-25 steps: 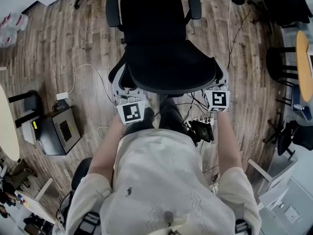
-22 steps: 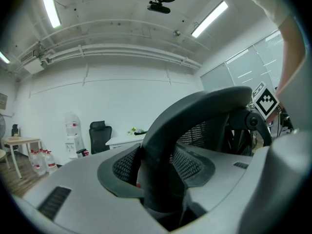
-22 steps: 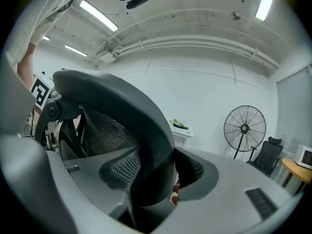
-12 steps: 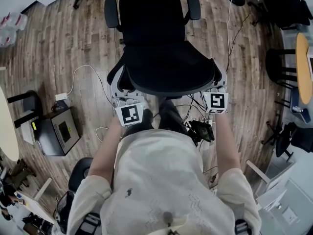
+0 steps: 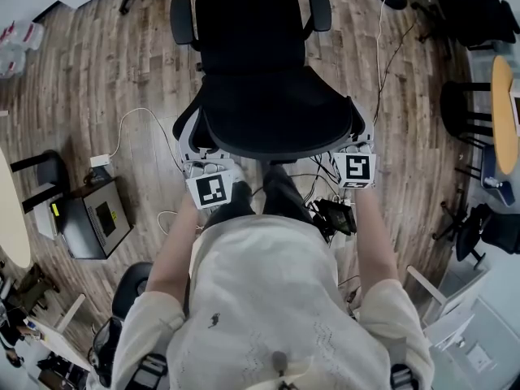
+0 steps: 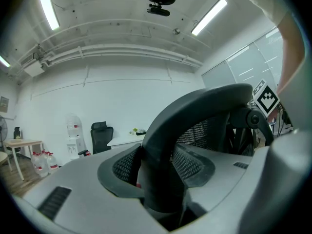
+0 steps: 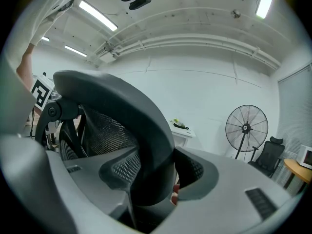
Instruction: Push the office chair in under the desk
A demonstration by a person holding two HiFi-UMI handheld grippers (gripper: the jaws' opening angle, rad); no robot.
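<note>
since the earlier frames, office chair [image 5: 260, 51] and both grippers have crept a little toward the top left of the head view against the floor cable [image 5: 134, 116]; the shift is small.

grippers: left gripper [image 5: 205, 169] is clamped on the left side of the backrest [image 5: 272, 120], whose dark frame fills the gap between its pads. right gripper [image 5: 355, 149] is clamped the same way on the right side. both are held about level behind the chair.

chair position: it stands on the plank floor [image 5: 106, 80] directly in front of the person, seat and armrests facing away. a white desk [image 6: 126, 139] shows beyond it by the far wall, well apart.

surface: grey-brown wood planks, with the white cable looping left of the chair and a tangle of leads and a power strip [image 5: 335, 215] by the person's feet. a dark box [image 5: 97, 218] sits on the floor at left.

room: white walls, ceiling strip lights [image 6: 209, 16], a water dispenser [image 6: 74, 135] with bottles [image 6: 41, 162] beside it, a second black chair [image 6: 101, 135], a standing fan [image 7: 246, 128], and a round table edge [image 5: 504, 108] at the right.
</note>
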